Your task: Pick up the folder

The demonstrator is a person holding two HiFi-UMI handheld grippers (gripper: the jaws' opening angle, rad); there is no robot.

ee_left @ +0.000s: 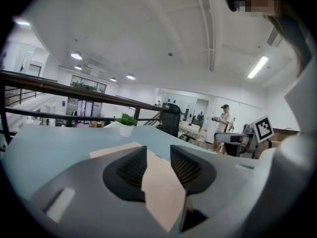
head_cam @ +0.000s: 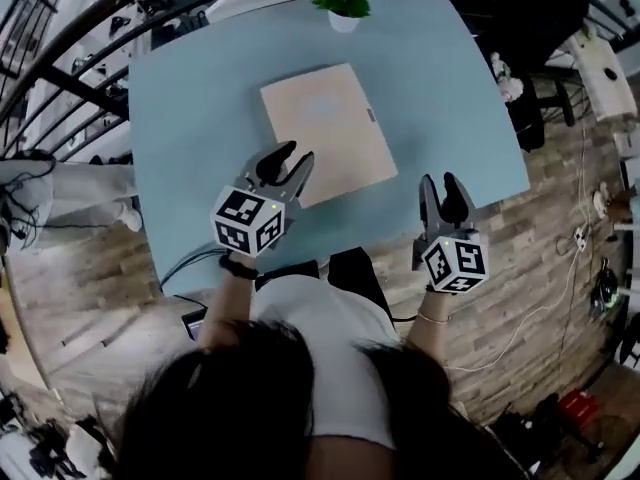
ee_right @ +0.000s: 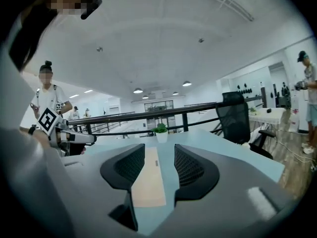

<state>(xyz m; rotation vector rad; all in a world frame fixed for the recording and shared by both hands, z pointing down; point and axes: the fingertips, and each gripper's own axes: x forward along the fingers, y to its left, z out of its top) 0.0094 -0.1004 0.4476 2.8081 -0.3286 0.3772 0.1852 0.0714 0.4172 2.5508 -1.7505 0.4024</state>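
Approach stage: the flat tan rectangular cardboard folder [head_cam: 328,133] lies ungrasped on the pale blue tabletop [head_cam: 190,108], my left hand-held gripper [head_cam: 297,154] at its near corner, my right hand-held gripper [head_cam: 440,180] beside it, both with jaws apart and empty; grasp and lift remain.

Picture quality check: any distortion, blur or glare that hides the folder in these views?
Head view: strong fisheye bowing the table edges, folder clear, evenly lit, no glare. Left gripper view: black round vignette, bright ceiling strip light, slightly soft. Right gripper view: same vignette, folder readable between the jaws.
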